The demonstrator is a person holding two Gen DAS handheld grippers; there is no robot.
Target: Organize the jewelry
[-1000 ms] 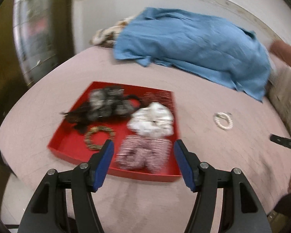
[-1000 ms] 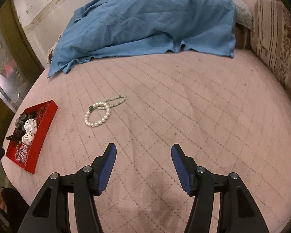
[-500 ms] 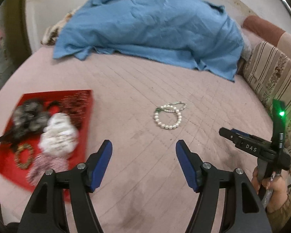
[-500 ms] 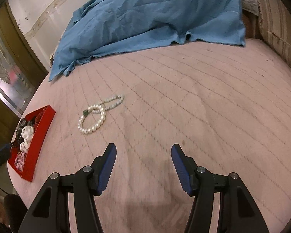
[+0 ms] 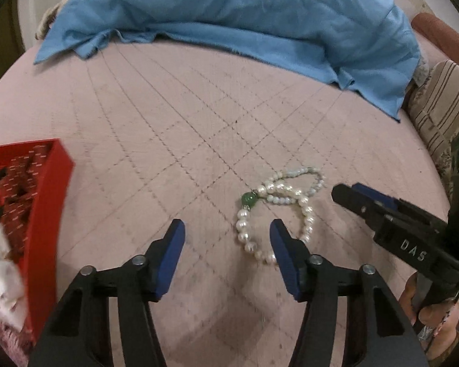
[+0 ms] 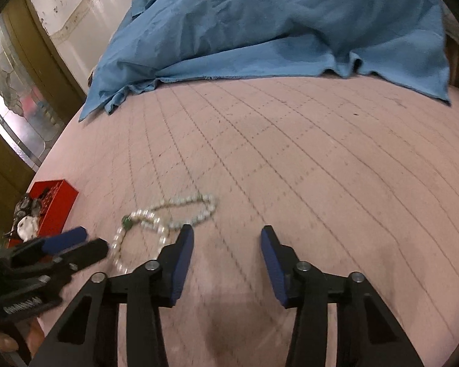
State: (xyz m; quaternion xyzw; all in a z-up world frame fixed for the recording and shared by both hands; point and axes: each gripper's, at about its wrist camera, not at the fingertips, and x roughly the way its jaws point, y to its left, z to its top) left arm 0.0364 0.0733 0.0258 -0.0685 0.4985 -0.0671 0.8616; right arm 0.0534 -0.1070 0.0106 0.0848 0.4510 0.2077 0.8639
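Observation:
A white pearl bracelet [image 5: 303,211] with a green bead [image 5: 248,199] lies on the pink quilted bed. My left gripper [image 5: 226,232] is open and empty, hovering just short of it, with the right fingertip over the bracelet's near loop. My right gripper [image 6: 226,238] is open and empty; the bracelet [image 6: 165,217] lies just left of its left finger. The red tray [image 5: 46,202] holding scrunchies and bracelets sits at the left; it also shows in the right wrist view [image 6: 56,202]. Each gripper shows in the other's view: the right [image 5: 382,211], the left [image 6: 64,244].
A crumpled blue cloth [image 5: 244,21] covers the far side of the bed. A striped cushion [image 5: 437,107] lies at the right edge. A dark wooden frame with glass [image 6: 18,98] stands beyond the bed's left side.
My left gripper has swung right from above the red tray to the pearl bracelet. My right gripper has moved forward and left toward the bracelet. Both stayed open.

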